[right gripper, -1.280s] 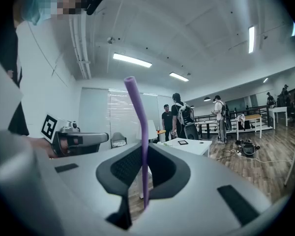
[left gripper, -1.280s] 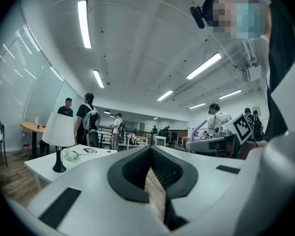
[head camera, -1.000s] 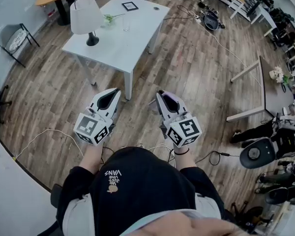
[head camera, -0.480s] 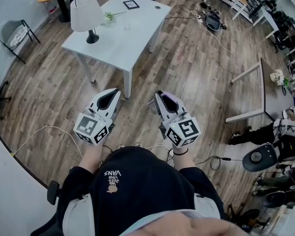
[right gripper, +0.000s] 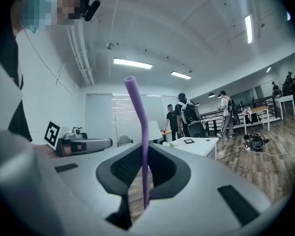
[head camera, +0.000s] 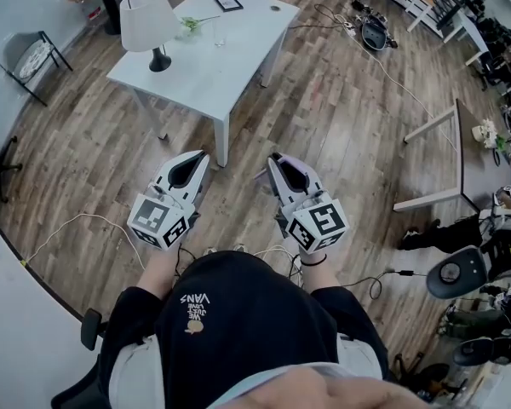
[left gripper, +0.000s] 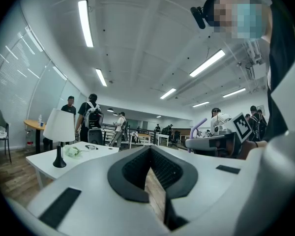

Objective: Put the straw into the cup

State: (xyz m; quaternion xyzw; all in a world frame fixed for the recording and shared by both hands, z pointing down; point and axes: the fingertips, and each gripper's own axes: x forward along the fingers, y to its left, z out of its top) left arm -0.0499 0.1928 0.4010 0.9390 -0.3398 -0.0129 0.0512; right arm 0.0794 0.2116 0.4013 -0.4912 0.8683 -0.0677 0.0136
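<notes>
While the person stands well back from the table [head camera: 238, 62], head view has left gripper [head camera: 194, 158] and right gripper [head camera: 275, 162] held level at the waist. The cup [head camera: 219, 37] sits on the tabletop near the lamp [head camera: 146, 24], so this looks like carry, not insertion. Left gripper view: jaws pressed together, empty, probably spare to steady the cup. Right gripper view: jaws pinch the purple straw [right gripper: 140, 132] low, leaving the long end free.
</notes>
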